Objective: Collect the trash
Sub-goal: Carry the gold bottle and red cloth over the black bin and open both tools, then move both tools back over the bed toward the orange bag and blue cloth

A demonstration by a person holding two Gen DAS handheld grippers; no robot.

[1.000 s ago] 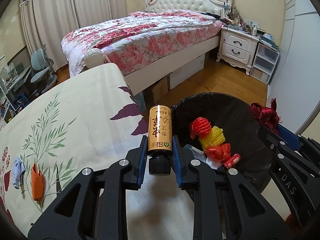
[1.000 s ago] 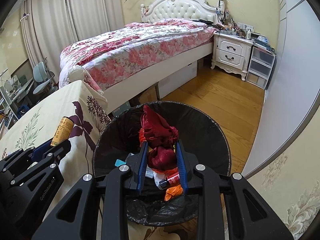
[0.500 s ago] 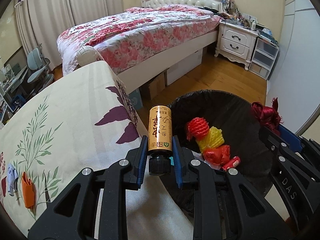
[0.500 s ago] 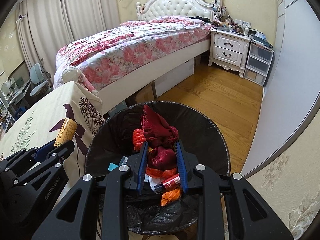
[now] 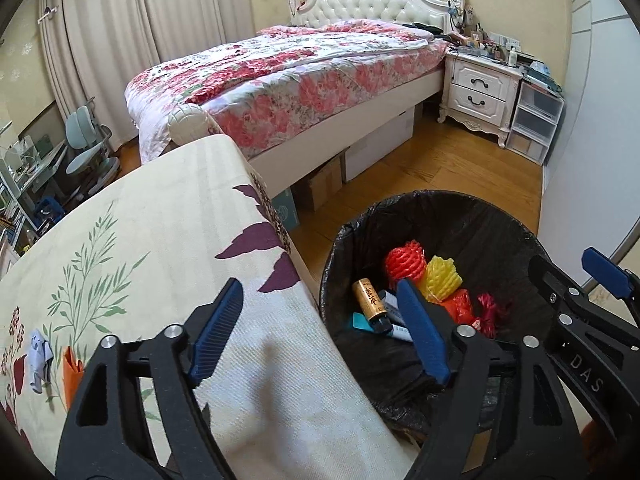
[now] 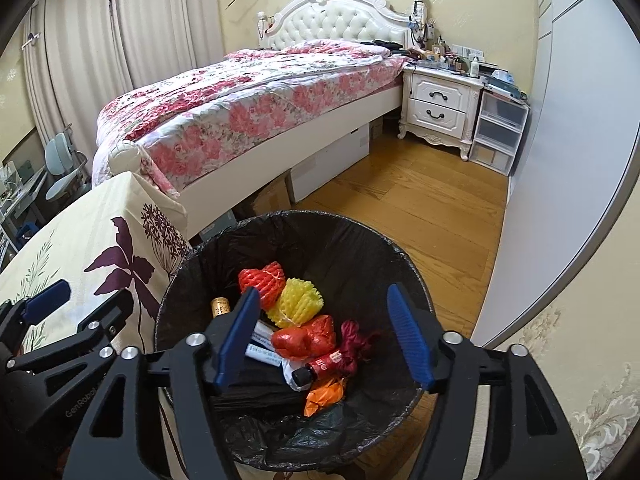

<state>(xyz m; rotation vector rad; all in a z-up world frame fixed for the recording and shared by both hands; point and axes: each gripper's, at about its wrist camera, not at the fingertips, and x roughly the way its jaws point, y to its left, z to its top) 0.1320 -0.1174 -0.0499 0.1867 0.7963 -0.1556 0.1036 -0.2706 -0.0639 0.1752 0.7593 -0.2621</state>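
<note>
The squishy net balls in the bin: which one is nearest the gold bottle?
The red net ball, at the far side of the pile. The gold bottle lies just left of it; the yellow one sits on the red one's other side.

right tongs (image 6: 320, 320) opening, empty | above bin (image 6: 192, 264) | red cloth (image 6: 354, 342) inside

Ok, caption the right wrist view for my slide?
Right gripper opening empty above the black-lined bin, gold bottle among bright trash inside.

The black-lined bin (image 5: 500, 216) (image 6: 208, 260) is viewed steeply downward at close range from both wrists, from the left over the floral table (image 5: 160, 216), toward the far bed (image 5: 304, 80).
</note>
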